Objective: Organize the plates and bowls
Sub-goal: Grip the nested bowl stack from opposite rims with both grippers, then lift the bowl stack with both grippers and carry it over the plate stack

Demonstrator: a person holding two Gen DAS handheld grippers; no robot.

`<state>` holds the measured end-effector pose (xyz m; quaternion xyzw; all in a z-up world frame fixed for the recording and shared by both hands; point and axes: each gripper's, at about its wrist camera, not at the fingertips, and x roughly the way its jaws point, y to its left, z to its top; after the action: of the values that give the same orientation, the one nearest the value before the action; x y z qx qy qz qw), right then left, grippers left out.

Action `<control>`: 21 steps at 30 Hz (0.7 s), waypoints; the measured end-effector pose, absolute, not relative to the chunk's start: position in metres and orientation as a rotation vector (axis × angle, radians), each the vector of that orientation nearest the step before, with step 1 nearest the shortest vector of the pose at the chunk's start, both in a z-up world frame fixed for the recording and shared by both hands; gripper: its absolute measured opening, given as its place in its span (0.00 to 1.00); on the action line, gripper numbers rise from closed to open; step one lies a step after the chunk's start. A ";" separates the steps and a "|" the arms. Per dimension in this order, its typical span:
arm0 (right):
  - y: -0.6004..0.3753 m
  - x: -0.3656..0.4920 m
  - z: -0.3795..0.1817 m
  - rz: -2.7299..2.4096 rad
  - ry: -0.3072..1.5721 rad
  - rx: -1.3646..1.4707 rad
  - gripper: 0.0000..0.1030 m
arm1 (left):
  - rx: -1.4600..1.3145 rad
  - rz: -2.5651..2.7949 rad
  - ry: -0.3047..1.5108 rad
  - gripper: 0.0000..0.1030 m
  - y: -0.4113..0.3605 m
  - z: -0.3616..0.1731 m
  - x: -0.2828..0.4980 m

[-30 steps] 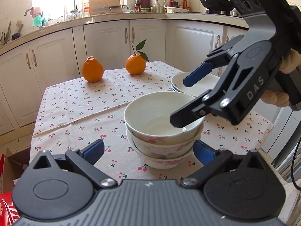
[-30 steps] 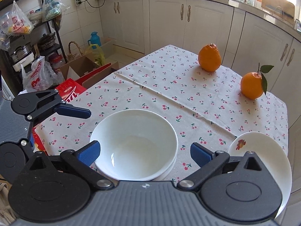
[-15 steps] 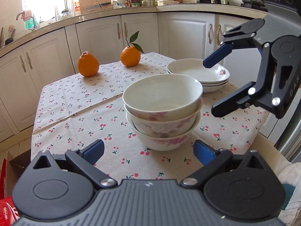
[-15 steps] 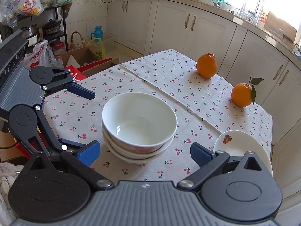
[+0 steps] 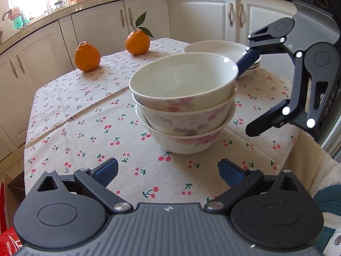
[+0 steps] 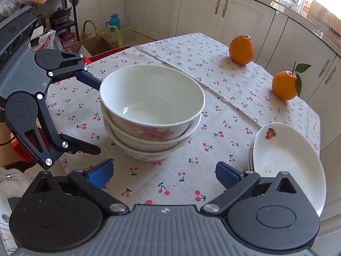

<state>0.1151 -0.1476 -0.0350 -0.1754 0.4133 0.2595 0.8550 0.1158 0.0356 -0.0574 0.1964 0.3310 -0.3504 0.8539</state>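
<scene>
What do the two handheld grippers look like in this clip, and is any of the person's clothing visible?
Both are alike: the left gripper and right gripper have black linkage arms with silver rivets, blue finger pads, round black pivot covers and a ribbed dark grey body. White lettering runs along one link of each, partly readable as DAS on the right one. Beside the right gripper, cream fabric with teal trim shows; I cannot tell whether it is a sleeve.

Both wrist cams sit low and close, facing each other across the stack of three white floral bowls (image 5: 183, 104) (image 6: 151, 113); they share the cherry-print tablecloth (image 5: 89, 115) (image 6: 230, 115) and both oranges.
</scene>
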 end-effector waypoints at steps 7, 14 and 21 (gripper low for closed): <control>-0.152 0.134 -0.052 0.589 0.905 -0.349 1.00 | 0.409 -0.803 0.730 0.97 0.034 -0.063 0.133; -0.148 0.144 -0.054 0.693 0.884 -0.399 1.00 | 0.472 -0.893 0.749 0.94 0.028 -0.063 0.144; -0.141 0.157 -0.048 0.812 0.872 -0.439 0.99 | 0.473 -1.012 0.735 0.90 0.026 -0.054 0.160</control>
<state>0.1570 -0.1415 -0.0476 -0.2051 0.4075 0.3791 0.8051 0.1595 0.0264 -0.0542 0.2193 0.3409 -0.4691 0.7846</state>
